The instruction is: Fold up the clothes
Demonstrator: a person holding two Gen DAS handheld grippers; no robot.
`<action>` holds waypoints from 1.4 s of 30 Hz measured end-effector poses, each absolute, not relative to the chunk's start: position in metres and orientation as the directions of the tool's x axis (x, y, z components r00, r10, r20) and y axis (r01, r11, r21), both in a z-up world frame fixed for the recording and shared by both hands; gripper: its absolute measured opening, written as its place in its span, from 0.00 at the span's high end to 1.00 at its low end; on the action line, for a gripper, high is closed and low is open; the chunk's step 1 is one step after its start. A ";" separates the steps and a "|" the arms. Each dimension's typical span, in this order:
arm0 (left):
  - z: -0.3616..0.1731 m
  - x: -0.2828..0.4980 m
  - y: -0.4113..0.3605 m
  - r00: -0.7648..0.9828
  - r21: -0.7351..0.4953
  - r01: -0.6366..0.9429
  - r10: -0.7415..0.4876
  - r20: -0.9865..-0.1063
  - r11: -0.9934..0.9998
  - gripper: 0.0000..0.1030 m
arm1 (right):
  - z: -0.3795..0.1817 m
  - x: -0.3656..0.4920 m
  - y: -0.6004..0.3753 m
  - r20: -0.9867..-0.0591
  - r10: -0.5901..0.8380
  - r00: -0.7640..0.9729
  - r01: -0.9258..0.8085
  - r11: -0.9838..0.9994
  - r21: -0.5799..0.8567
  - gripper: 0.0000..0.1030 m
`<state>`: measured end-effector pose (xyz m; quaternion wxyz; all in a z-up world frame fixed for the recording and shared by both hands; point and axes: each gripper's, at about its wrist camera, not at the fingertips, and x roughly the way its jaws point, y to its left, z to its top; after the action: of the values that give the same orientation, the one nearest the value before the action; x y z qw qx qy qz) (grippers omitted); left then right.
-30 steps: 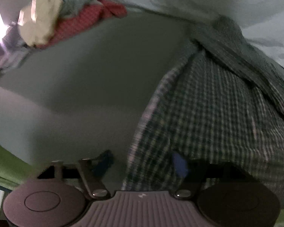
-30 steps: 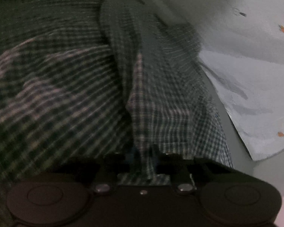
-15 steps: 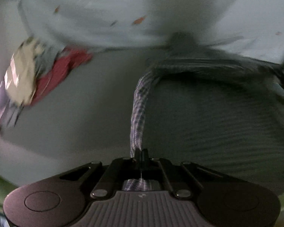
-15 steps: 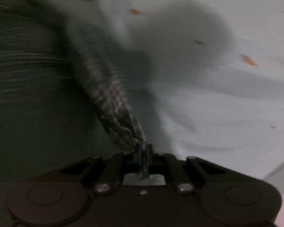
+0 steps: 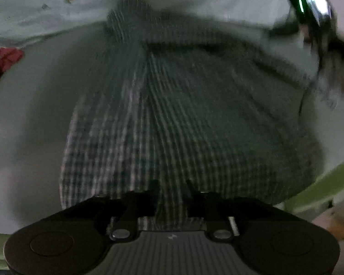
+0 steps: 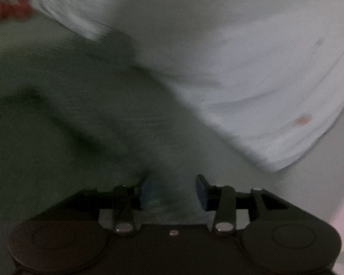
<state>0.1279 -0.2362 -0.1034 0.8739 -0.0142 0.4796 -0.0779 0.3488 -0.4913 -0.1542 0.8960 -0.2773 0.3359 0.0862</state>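
left wrist view: the checked shirt fills the frame from 6 o'clock up to a bunched end at 11 o'clock, lying on a grey surface that may be a bed or a bench; which one is not clear. your left gripper has its fingers parted a little, with a strip of the check cloth running between them; whether they pinch it or merely straddle it cannot be told through the blur. at 9 o'clock lies a red garment, and at 12 o'clock a pale sheet with orange specks. at 2 o'clock the other gripper shows as a smear with a green light.

right wrist view: your right gripper has its fingers released, standing wide with blue pads showing and only blurred grey-green cloth below; nothing is seen held. the pale sheet spreads from 12 to 4 o'clock.

risks, as judged: both views are smeared by motion, so a hem may slip free or drag out of line if you move this fast. with the right fingers released, the shirt's far side is unsupported and may fall crooked or crease. the bunched end at 11 o'clock could be trapped inside a fold.

writing: no brand, label or lettering is legible; a small pale mark on the left gripper body cannot be read.
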 end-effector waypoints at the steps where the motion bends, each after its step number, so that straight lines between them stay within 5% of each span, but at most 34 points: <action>1: -0.099 0.125 -0.230 0.544 -0.114 0.107 -0.154 -0.825 0.988 0.49 | -0.160 0.334 -0.485 -0.686 0.026 0.728 -0.378 0.848 -0.370 0.58; 3: -0.093 0.121 -0.215 0.575 -0.140 0.066 -0.153 -0.804 0.988 0.41 | -0.173 0.304 -0.467 -0.743 0.105 0.661 -0.439 0.858 -0.269 0.58; 12: -0.153 0.150 -0.150 0.486 -0.170 -0.100 -0.101 -0.868 0.980 0.43 | -0.189 0.207 -0.394 -0.811 0.214 0.544 -0.607 0.767 -0.205 0.57; 16: -0.160 0.137 -0.156 0.482 -0.283 -0.094 -0.205 -0.852 0.954 0.99 | -0.185 0.206 -0.394 -0.804 0.179 0.566 -0.600 0.759 -0.253 0.55; 25: -0.165 0.110 -0.172 0.435 -0.267 -0.223 -0.150 -0.888 0.937 0.97 | -0.177 0.239 -0.430 -0.794 0.201 0.574 -0.509 0.847 -0.153 0.52; 33: -0.123 0.133 -0.182 0.542 -0.266 -0.310 -0.060 -0.838 0.913 0.74 | -0.171 0.287 -0.452 -0.734 0.383 0.562 -0.526 0.850 0.041 0.47; 37: -0.114 0.151 -0.186 0.588 -0.302 -0.340 -0.049 -0.807 0.891 0.68 | -0.160 0.317 -0.451 -0.691 0.468 0.551 -0.573 0.814 0.095 0.32; 40: -0.115 0.171 -0.189 0.599 -0.319 -0.361 -0.044 -0.800 0.876 0.66 | -0.151 0.343 -0.440 -0.673 0.488 0.556 -0.605 0.793 0.075 0.33; 42: -0.116 0.187 -0.189 0.600 -0.338 -0.363 -0.060 -0.798 0.868 0.66 | -0.142 0.363 -0.432 -0.643 0.500 0.581 -0.608 0.791 0.065 0.43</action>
<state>0.1868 -0.1891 -0.1156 0.8613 -0.2409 0.4387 0.0879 0.3625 -0.4319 -0.1417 0.8854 -0.0811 0.3343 0.3127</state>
